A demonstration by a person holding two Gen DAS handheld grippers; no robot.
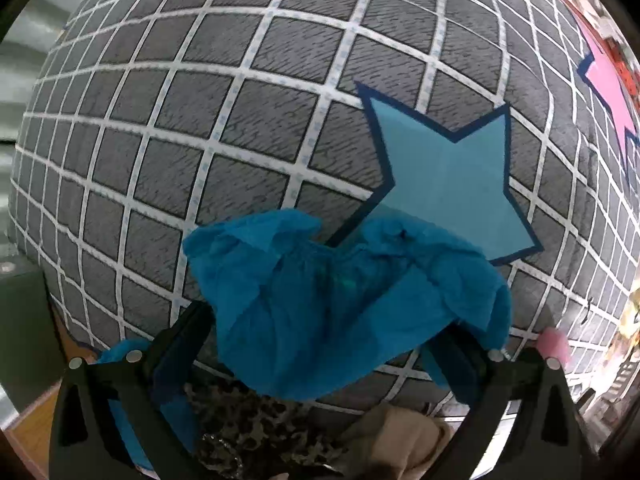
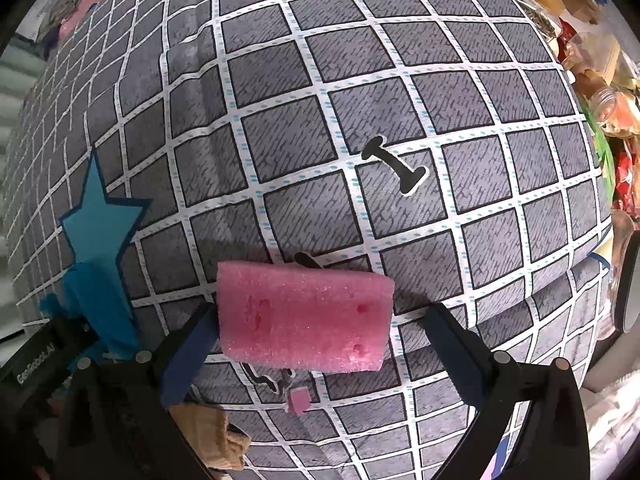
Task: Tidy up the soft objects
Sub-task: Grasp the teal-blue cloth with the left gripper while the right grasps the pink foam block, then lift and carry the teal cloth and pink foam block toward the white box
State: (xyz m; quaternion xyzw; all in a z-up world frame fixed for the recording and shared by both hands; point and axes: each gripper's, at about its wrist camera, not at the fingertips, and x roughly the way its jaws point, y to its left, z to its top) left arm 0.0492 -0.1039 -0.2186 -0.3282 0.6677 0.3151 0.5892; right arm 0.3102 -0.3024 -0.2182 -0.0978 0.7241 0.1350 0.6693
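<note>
While the grey grid-print cloth (image 1: 224, 128) fills both views, blue star patch (image 1: 452, 184) sits on it, right of centre in the left view. Crumpled blue fabric (image 1: 332, 312) drapes between left gripper (image 1: 328, 344) fingers, overlapping the star's lower tip; grip state: cannot tell. Pink foam block (image 2: 304, 316) lies between right gripper (image 2: 316, 332) fingers, which are spread wide, right finger clear of it.

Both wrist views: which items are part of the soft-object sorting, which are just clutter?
Job items:
- crumpled blue non-woven cover, across left gripper
- pink foam block, at right gripper
- blue star marker
- tan knit fabric

Lying about:
- plastic jar
- packaged goods
</note>
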